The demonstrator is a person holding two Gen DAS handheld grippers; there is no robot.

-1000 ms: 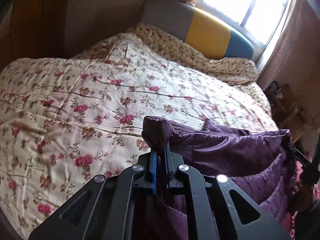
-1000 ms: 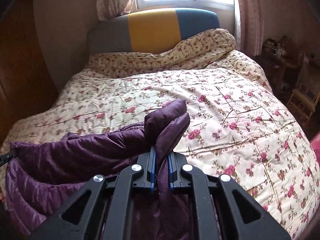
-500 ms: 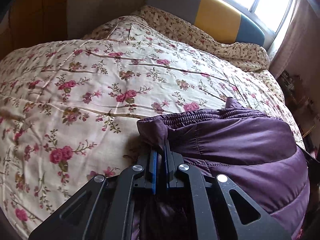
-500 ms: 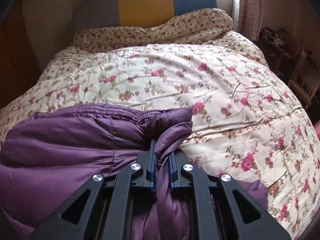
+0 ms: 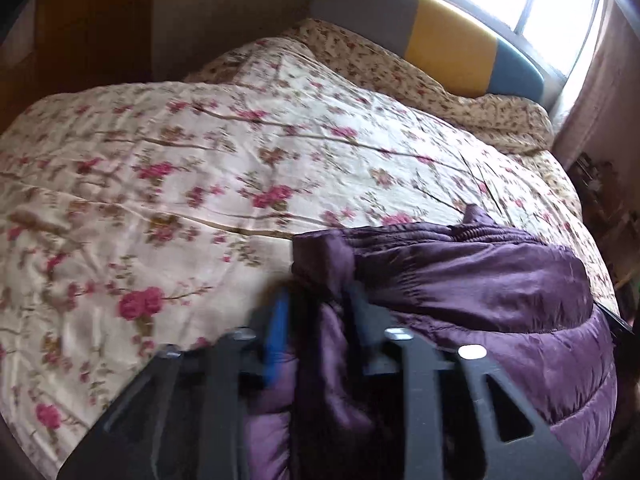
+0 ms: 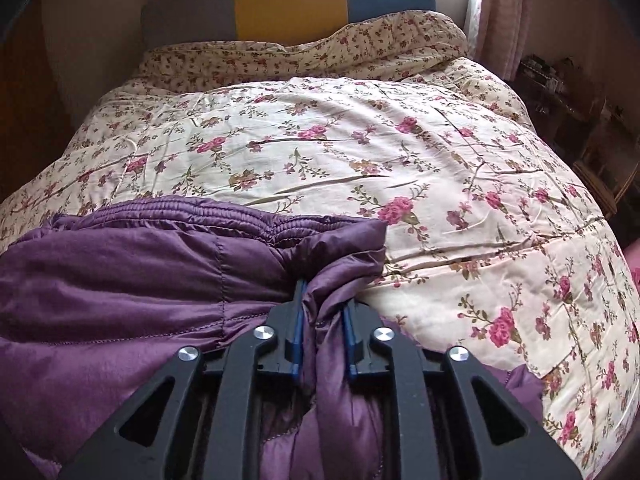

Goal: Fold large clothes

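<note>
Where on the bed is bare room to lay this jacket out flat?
The floral quilt lies bare from the purple jacket up to the rumpled small-print bedding below the headboard, and right of the right gripper. Left of the left gripper it is bare too. Only the near edge is crowded, with jacket.

Glossy quilted purple jacket (image 6: pixel 132 280), matt floral cotton bedspread (image 6: pixel 360 152), matt black plastic fingers (image 6: pixel 280 344)

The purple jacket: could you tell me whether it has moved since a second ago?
Yes. The purple jacket has come down onto the floral quilt; its gathered edge now lies flat, farther below the headboard.
</note>
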